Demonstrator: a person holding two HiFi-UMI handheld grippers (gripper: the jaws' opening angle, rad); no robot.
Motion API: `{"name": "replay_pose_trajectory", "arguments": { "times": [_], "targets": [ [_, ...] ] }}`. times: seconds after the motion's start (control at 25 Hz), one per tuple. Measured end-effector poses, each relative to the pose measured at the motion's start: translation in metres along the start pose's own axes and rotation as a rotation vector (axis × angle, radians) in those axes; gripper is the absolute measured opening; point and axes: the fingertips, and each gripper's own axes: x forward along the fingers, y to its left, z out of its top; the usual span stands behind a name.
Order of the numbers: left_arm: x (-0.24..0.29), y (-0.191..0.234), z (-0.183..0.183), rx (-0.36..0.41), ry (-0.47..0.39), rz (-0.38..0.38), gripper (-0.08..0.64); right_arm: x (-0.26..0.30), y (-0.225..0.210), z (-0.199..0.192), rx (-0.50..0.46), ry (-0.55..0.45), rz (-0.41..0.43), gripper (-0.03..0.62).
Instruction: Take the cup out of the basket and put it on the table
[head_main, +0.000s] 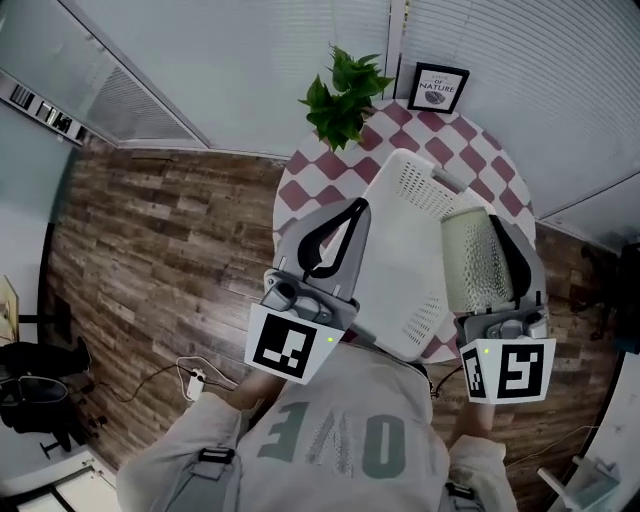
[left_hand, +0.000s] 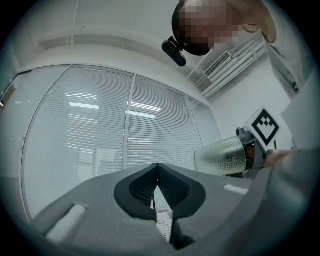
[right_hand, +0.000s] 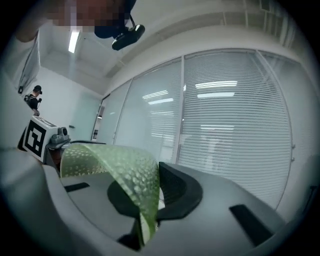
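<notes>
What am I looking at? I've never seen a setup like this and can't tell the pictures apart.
A person holds the left hand-held gripper and right hand-held gripper; there is no robot. The head view is from a camera on their head, looking down. Each other view is from a camera on one of them, looking along its jaws. The left one is shut on the wall of a white basket, held over a round table. The right one is shut on the rim of a greenish cup. A plant and frame stand on the table.
</notes>
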Motion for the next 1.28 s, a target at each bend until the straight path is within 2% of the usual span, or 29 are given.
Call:
{"name": "replay_pose_trajectory", "arguments": {
  "times": [0.16, 0.36, 0.84, 1.08, 1.28],
  "targets": [
    [0.004, -0.012, 0.001, 0.000, -0.003, -0.022, 0.005, -0.025, -0.004, -0.013, 0.080, -0.077, -0.123, 0.025],
    [0.008, -0.021, -0.004, 0.000, 0.016, -0.037, 0.005, -0.039, -0.005, -0.027, 0.160, -0.095, -0.193, 0.025],
    [0.007, -0.023, -0.011, -0.001, 0.040, -0.022, 0.005, -0.032, 0.007, -0.032, 0.163, -0.085, -0.149, 0.023],
    [0.008, -0.022, -0.011, -0.003, 0.041, -0.018, 0.005, -0.027, 0.009, -0.030, 0.124, -0.077, -0.143, 0.023],
    [0.009, -0.022, -0.013, -0.002, 0.041, -0.014, 0.005, -0.027, 0.012, -0.029, 0.147, -0.093, -0.133, 0.023]
  ]
}}
